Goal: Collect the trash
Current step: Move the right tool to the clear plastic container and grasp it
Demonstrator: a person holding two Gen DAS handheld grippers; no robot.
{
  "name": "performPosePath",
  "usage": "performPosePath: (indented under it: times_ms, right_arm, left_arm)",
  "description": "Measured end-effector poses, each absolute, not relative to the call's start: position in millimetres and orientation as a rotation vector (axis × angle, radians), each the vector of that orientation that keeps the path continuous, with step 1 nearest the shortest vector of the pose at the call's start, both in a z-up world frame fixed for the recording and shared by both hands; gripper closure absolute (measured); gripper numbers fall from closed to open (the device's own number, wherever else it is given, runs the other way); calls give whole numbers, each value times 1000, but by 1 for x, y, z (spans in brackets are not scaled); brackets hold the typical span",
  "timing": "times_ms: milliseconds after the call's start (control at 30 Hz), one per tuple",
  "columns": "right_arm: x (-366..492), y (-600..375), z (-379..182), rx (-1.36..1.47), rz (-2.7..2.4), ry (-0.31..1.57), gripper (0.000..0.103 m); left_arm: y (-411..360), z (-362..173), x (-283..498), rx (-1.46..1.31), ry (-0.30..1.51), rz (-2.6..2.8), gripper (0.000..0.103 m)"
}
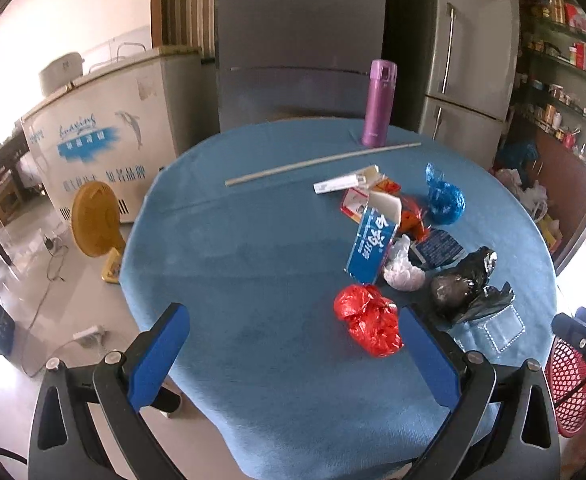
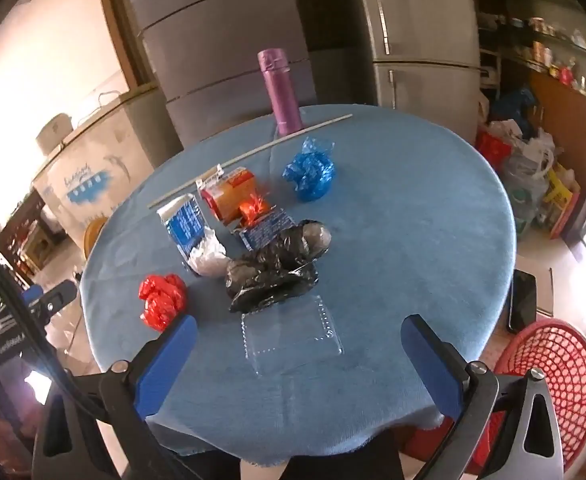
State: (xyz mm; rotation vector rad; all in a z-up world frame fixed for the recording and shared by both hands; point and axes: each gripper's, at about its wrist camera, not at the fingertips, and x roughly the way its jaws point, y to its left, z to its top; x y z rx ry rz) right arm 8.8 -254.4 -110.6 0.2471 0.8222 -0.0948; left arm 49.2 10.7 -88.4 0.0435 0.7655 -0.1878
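Left wrist view looks over a round table (image 1: 253,264) draped in blue cloth, with the left tongs (image 1: 293,344) spread wide apart above its near edge, gripping nothing. Right wrist view shows the right tongs (image 2: 299,352) likewise wide apart and empty over the near edge.

Far beyond both tongs, a tall purple flask (image 2: 281,92) stands upright at the table's back edge, and a long thin stick (image 1: 321,163) lies just in front of it.

Between the flask and the tongs sits a loose cluster of rubbish. A crumpled black bag (image 2: 277,268) lies ahead of the right tongs, slightly left of centre. A clear plastic tray (image 2: 293,332) lies flat between that bag and the right tongs' tips, touching the bag's near edge. A blue and white carton (image 1: 371,246) leans just ahead of the left tongs' right finger (image 1: 427,360), with a white wad (image 1: 403,270) beside it. A crumpled blue bag (image 2: 311,172) sits further back. A red bag (image 1: 369,320) lies just beside that right finger's tip.

A red mesh basket (image 2: 553,376) sits off the table, to the right of the right tongs.
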Motion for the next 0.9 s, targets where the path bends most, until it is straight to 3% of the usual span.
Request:
performPosePath:
  times_ms: [600, 700, 767, 833, 900]
  right_arm:
    - [50, -234, -176, 68, -47, 884, 0]
    - [54, -237, -182, 82, -59, 891, 1]
    - [55, -240, -183, 104, -43, 890, 18]
    - [57, -240, -187, 102, -38, 907, 27]
    - [54, -240, -188, 108, -32, 895, 28]
  left_arm:
    - [-26, -128, 106, 20, 970, -354, 0]
    - [-34, -134, 111, -1, 998, -390, 7]
    - [-37, -139, 115, -8, 1021, -397, 17]
    - [-40, -147, 120, -30, 1056, -410, 28]
    - [-41, -156, 124, -51, 1094, -422, 37]
